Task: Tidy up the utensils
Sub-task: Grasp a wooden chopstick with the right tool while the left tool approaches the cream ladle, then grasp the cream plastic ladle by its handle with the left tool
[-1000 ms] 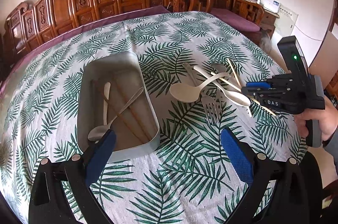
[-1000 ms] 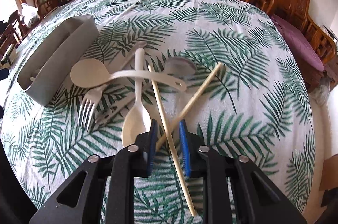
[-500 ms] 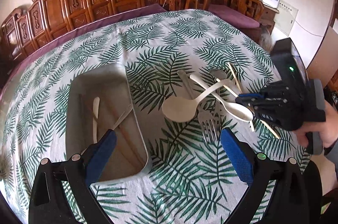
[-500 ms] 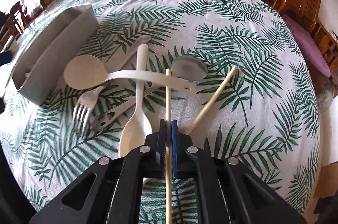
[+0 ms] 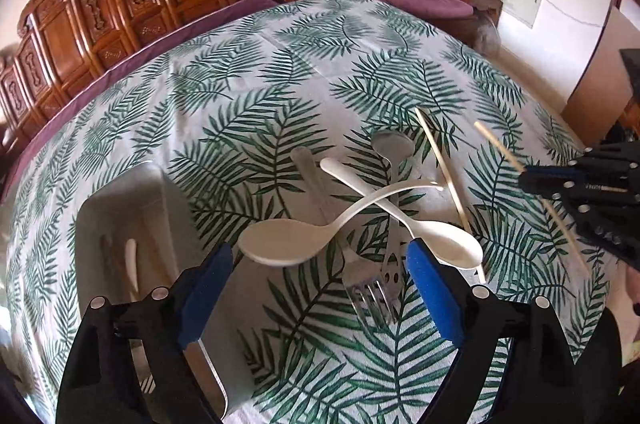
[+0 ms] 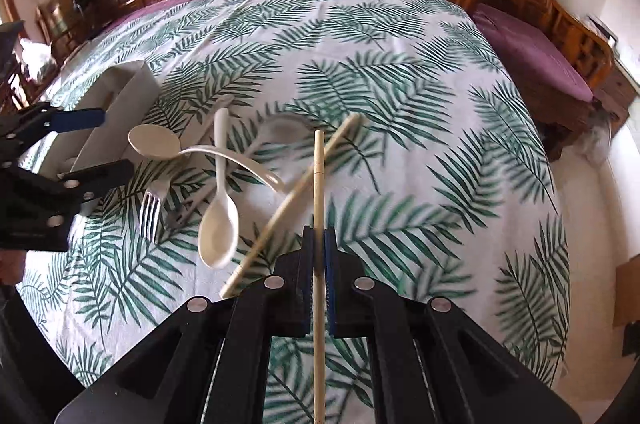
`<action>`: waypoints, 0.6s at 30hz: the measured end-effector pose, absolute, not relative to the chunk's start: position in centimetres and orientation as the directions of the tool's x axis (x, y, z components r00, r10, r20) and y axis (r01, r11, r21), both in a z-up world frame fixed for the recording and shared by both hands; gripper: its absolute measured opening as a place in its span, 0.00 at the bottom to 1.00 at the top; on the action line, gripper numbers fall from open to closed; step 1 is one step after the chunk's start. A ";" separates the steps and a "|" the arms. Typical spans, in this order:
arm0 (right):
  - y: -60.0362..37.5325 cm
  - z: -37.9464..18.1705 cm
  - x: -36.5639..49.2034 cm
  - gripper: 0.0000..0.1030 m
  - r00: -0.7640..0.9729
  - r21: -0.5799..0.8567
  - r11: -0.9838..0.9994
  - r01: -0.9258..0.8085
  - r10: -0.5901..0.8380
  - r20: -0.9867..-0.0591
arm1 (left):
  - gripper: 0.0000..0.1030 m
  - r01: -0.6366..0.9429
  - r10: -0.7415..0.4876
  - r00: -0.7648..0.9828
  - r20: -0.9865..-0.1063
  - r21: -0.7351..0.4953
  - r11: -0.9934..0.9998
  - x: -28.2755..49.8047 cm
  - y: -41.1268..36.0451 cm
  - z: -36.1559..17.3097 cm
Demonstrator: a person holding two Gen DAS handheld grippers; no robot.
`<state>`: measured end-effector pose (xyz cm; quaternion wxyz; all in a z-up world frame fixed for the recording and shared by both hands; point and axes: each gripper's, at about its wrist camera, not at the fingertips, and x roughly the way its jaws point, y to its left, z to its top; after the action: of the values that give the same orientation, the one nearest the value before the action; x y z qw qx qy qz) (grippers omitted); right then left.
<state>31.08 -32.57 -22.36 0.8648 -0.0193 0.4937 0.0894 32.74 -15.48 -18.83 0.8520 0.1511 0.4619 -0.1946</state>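
We are working left to right across the leaf-print tablecloth [image 5: 280,72]. At the near left the grey tray [image 5: 120,208] is sitting on the cloth, already holding a pale spoon handle and what looks like other long pieces; its contents are partly hidden behind the left gripper [image 5: 320,264]. That gripper is hanging spread wide over the gap between tray and pile, its jaws having just been narrowing slightly with nothing pinched between them; the fork [image 5: 368,292] and the bowl of the wide cream spoon [image 5: 286,244] are lying under its opening. Right of the tray, the loose pile is resting mid-table: the wide cream spoon crossed over a slimmer cream spoon [image 5: 448,240], a metal spoon [image 5: 390,144] at the far side, a slotted metal utensil [image 5: 394,264] beside the fork, and one chopstick [image 5: 448,180] lying flat along the pile's right edge. Farther right, the right gripper [image 6: 319,244] is pressed together on a second chopstick [image 6: 318,184], which is showing clear of the cloth and sticking out ahead of and behind the pads. We are judging the step as carrying this chopstick from pile to tray. The next move is calling for a sweep leftward over the pile without snagging the spoons, aligning the stick with the tray's long axis, then releasing; the left gripper is needing to close on a pile item, probably the fork or wide spoon.
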 end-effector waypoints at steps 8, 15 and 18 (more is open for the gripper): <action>-35.0 -22.7 29.2 0.06 0.503 0.116 0.982 -0.151 0.178 -0.846 | 0.69 0.497 -0.122 0.469 -0.875 0.148 0.855 34.4 -17.5 -21.4; -35.7 -22.7 29.4 0.06 0.508 0.148 0.981 -0.129 0.194 -0.839 | 0.67 0.521 -0.061 0.444 -0.894 0.202 0.829 34.9 -18.3 -22.8; -35.8 -22.6 29.4 0.06 0.510 0.151 0.980 -0.131 0.197 -0.837 | 0.61 0.511 -0.050 0.442 -0.896 0.205 0.835 35.4 -18.4 -23.1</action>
<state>29.42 -35.82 -22.60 0.8683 0.0341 0.4858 0.0943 35.42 -18.45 -23.05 0.8171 0.2305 0.4997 -0.1717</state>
